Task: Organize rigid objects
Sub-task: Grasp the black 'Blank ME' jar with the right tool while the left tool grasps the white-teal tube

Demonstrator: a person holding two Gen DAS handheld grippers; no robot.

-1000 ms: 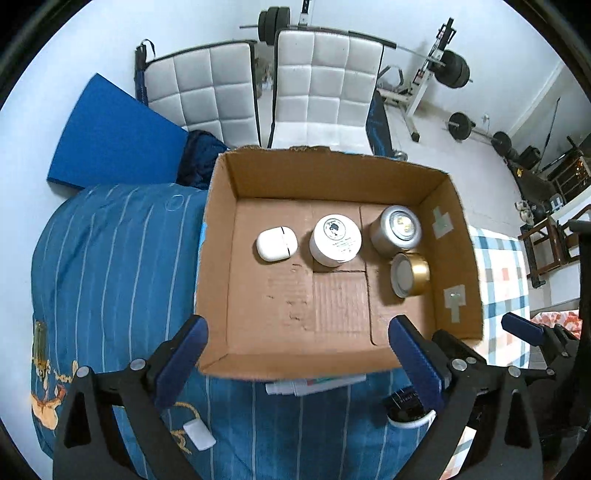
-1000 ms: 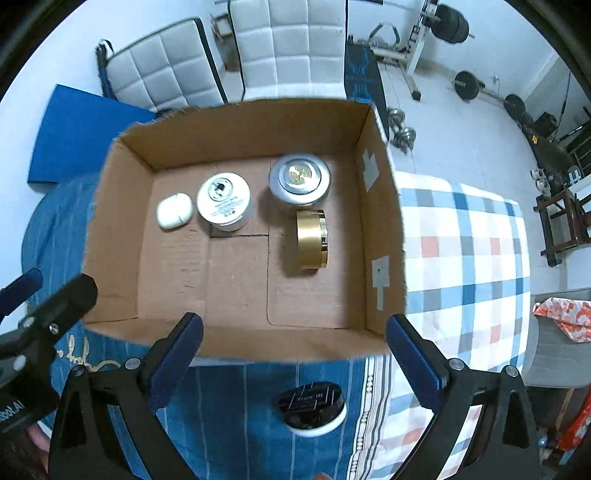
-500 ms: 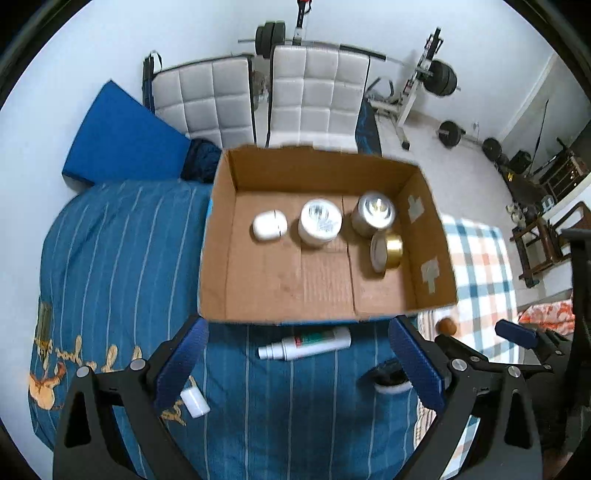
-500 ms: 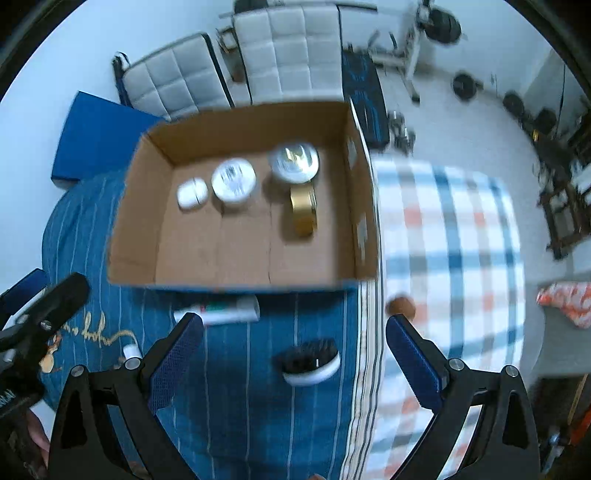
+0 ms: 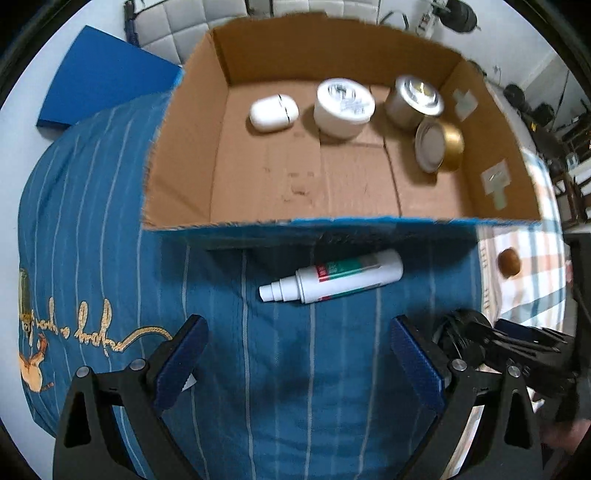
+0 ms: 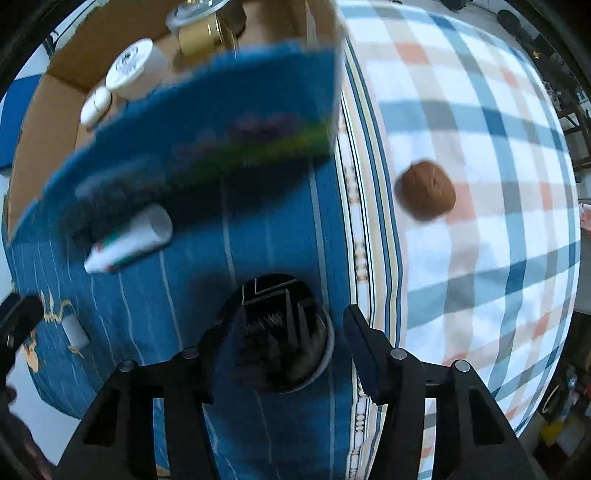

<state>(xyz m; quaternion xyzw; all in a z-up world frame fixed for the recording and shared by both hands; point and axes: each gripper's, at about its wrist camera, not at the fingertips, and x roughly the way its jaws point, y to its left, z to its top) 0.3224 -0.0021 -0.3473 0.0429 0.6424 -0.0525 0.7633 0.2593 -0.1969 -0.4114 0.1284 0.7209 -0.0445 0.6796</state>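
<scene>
A cardboard box (image 5: 184, 166) sits on the bed and holds a white case (image 5: 273, 112), a white jar (image 5: 343, 107), a silver tin (image 5: 413, 101) and a gold tin (image 5: 441, 146) on its side. A white tube (image 5: 332, 280) lies on the blue cover in front of the box. My left gripper (image 5: 299, 358) is open and empty just short of the tube. My right gripper (image 6: 290, 341) is low over a black round brush (image 6: 280, 332), jaws on either side of it, still spread. A brown ball (image 6: 424, 190) lies on the checked blanket. The box's blue front wall (image 6: 192, 136) shows in the right wrist view.
A small white piece (image 6: 75, 332) lies on the blue cover at the left. A blue mat (image 5: 99, 77) and padded chairs (image 5: 192, 26) stand behind the box. The right gripper's body (image 5: 517, 354) shows at the lower right of the left wrist view.
Both grippers have dropped down and drawn back from over the box toward the bed. The right one has come down around the black brush and its jaws have narrowed; the left one now faces the tube.
</scene>
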